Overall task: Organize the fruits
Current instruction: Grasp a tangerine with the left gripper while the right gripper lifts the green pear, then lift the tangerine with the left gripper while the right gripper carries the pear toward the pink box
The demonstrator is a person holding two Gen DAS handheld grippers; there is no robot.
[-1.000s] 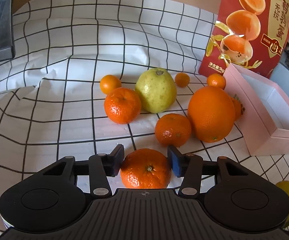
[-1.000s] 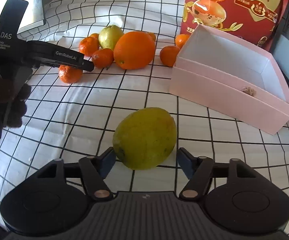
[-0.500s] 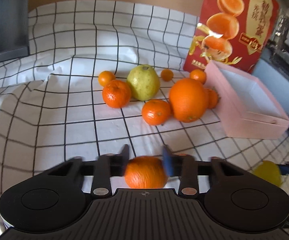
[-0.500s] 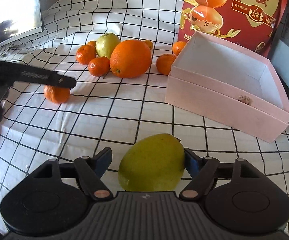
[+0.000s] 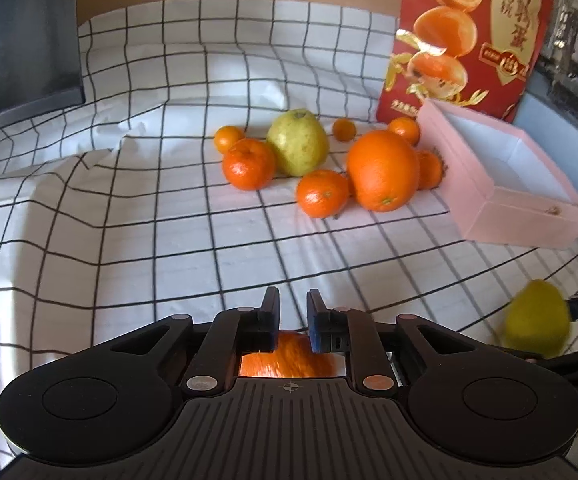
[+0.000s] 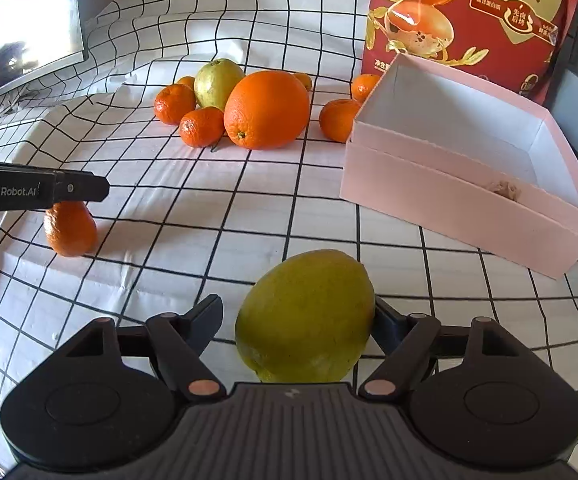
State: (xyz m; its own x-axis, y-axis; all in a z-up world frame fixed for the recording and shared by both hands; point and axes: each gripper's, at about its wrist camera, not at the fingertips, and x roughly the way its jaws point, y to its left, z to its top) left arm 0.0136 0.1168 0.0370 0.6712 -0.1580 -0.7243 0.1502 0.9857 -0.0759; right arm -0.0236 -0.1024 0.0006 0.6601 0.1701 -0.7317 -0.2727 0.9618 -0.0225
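Two grippers low in frame: the left gripper [image 5: 292, 312] has snapped nearly closed, a mandarin [image 6: 71, 230] beneath its fingers, ungripped; the right gripper [image 6: 299, 312] stands wide around a yellow-green fruit [image 6: 307, 316], lower centre.

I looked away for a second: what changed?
The left gripper closed fully; the mandarin now sits below its fingers, not between them. The right gripper has just been opening around the yellow-green fruit, now closer in. Fruit pile, pink box: unmoved.
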